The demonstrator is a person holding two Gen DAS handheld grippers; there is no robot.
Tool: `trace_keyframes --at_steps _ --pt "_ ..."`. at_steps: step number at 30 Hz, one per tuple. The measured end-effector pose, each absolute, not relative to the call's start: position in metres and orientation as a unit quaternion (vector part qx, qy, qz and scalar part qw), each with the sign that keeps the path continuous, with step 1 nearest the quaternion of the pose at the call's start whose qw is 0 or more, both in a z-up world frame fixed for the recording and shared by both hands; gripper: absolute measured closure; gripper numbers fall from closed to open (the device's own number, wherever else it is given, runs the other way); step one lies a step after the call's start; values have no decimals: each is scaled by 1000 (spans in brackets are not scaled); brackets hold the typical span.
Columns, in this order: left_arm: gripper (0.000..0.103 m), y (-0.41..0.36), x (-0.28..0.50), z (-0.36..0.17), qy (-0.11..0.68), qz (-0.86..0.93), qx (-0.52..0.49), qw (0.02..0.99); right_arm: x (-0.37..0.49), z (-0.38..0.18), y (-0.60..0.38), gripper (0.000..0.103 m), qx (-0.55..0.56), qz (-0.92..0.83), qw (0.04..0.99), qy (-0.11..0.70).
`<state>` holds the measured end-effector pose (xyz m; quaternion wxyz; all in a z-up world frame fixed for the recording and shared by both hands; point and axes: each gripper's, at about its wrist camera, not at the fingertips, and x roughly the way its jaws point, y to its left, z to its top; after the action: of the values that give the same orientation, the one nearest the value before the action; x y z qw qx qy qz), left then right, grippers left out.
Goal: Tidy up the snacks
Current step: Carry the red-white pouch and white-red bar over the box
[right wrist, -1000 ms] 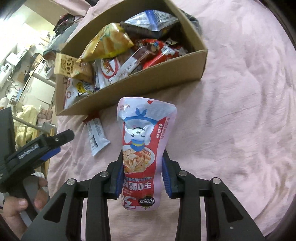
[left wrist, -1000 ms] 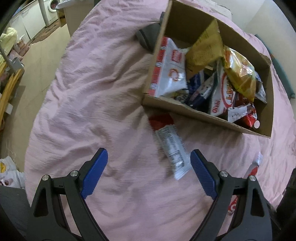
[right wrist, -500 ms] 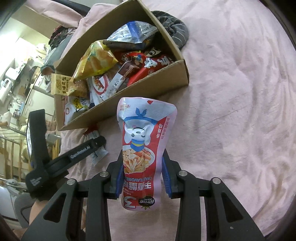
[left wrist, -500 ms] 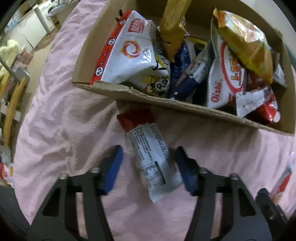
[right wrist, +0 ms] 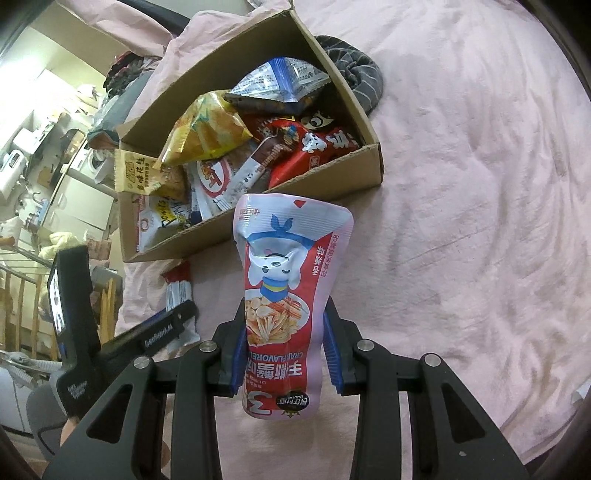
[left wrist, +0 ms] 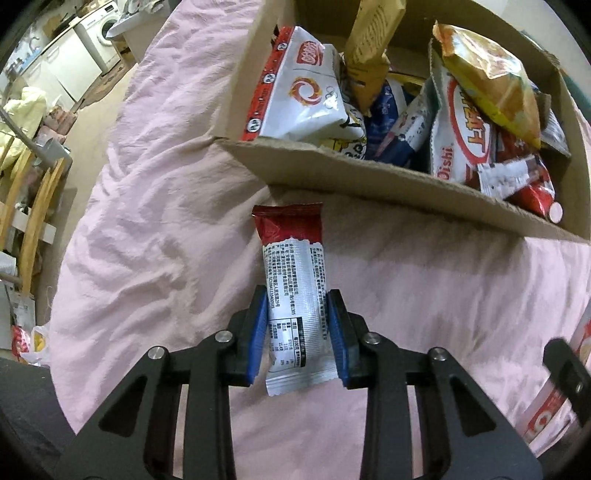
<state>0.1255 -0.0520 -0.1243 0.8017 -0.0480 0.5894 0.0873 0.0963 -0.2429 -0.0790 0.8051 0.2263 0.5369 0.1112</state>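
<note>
- A wrinkled pink bedsheet (left wrist: 155,221) covers the whole work surface; at 10 o'clock in the left wrist view a white washing machine (left wrist: 105,27) and white cabinets stand on a pale floor, with wooden rails at 9 o'clock.
- A cardboard box (left wrist: 369,177) sits on the sheet, crowded with snack bags. A dark striped cloth (right wrist: 354,77) lies just beside its far corner in the right wrist view.
- The red-and-white snack bar (left wrist: 295,291) lies flat on the sheet just in front of the box's near wall, its long axis running 12 to 6 o'clock, red end toward the box. Its white back shows small print and a nutrition table, too small to read.
- The left gripper (left wrist: 298,328) has just been closing; its blue pads now press both sides of the bar's lower half.
- The right gripper (right wrist: 283,350) is clamped on a pink-and-red crab-stick bag (right wrist: 290,295), held above the sheet, long axis 12 to 6 o'clock, its print upside down: "CRAB FLAVORED", a large "3".
- In the box, a white bag (left wrist: 458,144) reads "Oishi".
</note>
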Motion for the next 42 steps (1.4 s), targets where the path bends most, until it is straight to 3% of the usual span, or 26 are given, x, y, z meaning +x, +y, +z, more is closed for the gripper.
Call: trace_keyframes --at_steps 13,20,42 --pt "76 -36 84 -70 547 64 -21 834 93 -57 -239 66 219 131 824 505" --pt "76 -25 77 -21 486 48 -8 872 91 -38 -235 66 194 138 848 473" --pt "76 -12 156 37 382 6 16 924 152 6 -244 66 185 158 880 409"
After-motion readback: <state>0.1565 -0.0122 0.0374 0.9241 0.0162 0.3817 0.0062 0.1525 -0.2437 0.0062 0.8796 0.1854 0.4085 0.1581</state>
